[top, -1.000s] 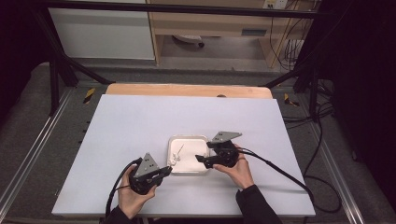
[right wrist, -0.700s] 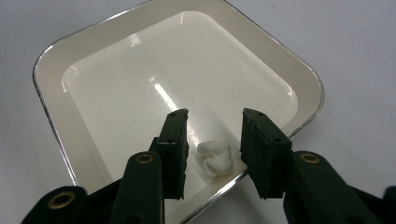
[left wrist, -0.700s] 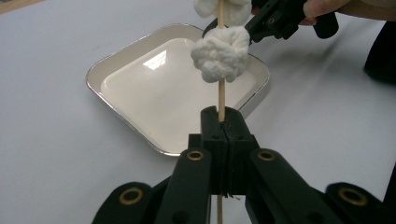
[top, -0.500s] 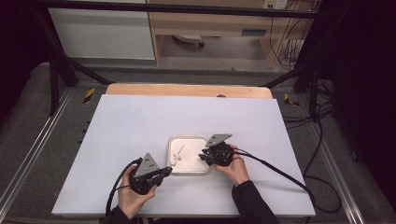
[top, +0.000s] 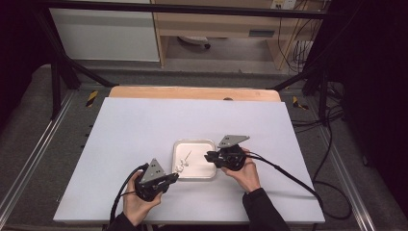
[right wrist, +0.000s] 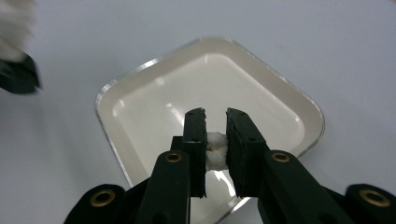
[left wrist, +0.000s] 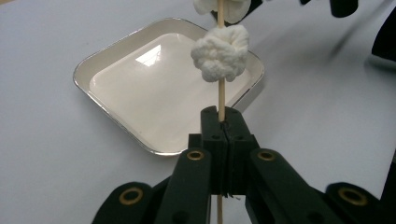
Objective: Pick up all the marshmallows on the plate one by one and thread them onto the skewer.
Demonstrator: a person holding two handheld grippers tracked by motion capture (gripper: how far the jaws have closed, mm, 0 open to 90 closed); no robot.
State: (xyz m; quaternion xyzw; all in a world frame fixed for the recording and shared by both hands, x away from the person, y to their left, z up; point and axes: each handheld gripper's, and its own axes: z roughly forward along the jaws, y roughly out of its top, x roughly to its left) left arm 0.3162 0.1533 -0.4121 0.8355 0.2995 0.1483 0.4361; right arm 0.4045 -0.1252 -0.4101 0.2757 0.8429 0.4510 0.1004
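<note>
A small white square tray [top: 202,148] lies near the front middle of the table. My left gripper [left wrist: 222,119] is shut on a thin wooden skewer [left wrist: 221,95] that stands up from its jaws over the tray [left wrist: 154,93]. One white marshmallow [left wrist: 220,52] is threaded on the skewer and a second [left wrist: 219,7] sits above it. My right gripper [right wrist: 215,114] is shut on another white marshmallow [right wrist: 215,151] over the tray [right wrist: 154,116]. In the high view the left gripper [top: 174,177] is at the tray's front left corner and the right gripper [top: 208,157] at its right side.
The white tabletop [top: 144,130] has wide bare room to the left, right and back of the tray. A wooden strip [top: 192,93] runs along the far edge. Black cables [top: 284,173] trail from both grippers toward the front and right.
The right gripper has shifted slightly at the tray's right side, with its top plate turning a little. The left gripper and skewer have stayed in place.
</note>
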